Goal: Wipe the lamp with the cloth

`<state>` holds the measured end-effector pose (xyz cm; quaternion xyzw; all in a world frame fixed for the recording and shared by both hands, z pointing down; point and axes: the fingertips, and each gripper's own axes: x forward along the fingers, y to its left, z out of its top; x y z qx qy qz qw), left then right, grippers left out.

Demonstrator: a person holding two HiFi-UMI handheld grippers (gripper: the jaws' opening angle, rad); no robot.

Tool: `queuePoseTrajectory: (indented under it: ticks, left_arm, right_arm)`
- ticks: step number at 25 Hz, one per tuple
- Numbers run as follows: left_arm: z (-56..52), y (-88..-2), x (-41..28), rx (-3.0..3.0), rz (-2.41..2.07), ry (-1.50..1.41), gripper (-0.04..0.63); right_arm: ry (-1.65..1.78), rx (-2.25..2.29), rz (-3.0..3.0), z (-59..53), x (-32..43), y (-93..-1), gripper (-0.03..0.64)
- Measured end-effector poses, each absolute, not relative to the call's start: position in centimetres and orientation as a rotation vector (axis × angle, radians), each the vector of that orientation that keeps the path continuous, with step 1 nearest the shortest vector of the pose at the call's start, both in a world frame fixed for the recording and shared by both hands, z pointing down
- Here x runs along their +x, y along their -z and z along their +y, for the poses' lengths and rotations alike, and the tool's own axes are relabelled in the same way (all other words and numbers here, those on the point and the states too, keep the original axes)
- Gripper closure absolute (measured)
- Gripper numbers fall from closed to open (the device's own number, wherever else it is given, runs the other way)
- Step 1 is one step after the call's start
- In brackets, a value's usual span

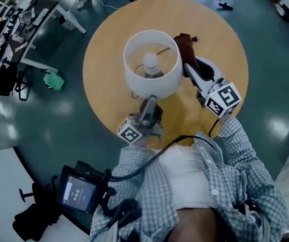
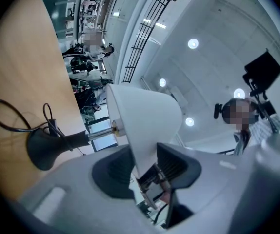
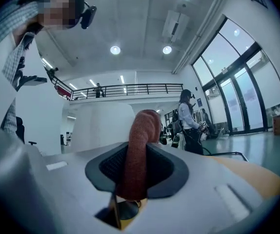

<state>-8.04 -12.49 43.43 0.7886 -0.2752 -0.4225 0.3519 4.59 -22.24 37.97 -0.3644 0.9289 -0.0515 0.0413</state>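
A table lamp with a white drum shade (image 1: 152,64) and a bare bulb (image 1: 151,61) stands in the middle of a round wooden table (image 1: 104,79). My left gripper (image 1: 148,106) is shut on the near lower rim of the shade (image 2: 140,126); the black lamp base (image 2: 45,147) and its cord show beyond. My right gripper (image 1: 191,69) is shut on a reddish-brown cloth (image 1: 186,47), held against the shade's right side. In the right gripper view the cloth (image 3: 137,155) sticks up between the pads, with the white shade (image 3: 103,126) just behind it.
A black cable (image 1: 185,38) lies on the table behind the lamp. Desks and chairs (image 1: 28,29) stand on the teal floor at the left, with a green item (image 1: 54,80) below them. A person (image 3: 186,118) stands in the background.
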Motion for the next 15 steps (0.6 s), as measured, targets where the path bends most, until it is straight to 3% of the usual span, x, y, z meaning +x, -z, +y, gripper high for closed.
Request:
queuePoseTrajectory:
  ticks: [15]
  left_arm:
    - [-13.3,-44.1,-8.4,2.036,-0.731,1.079,0.453]
  right_arm:
    - [-0.104,-0.974,2.883,-12.0,-0.6,-34.6,0.525]
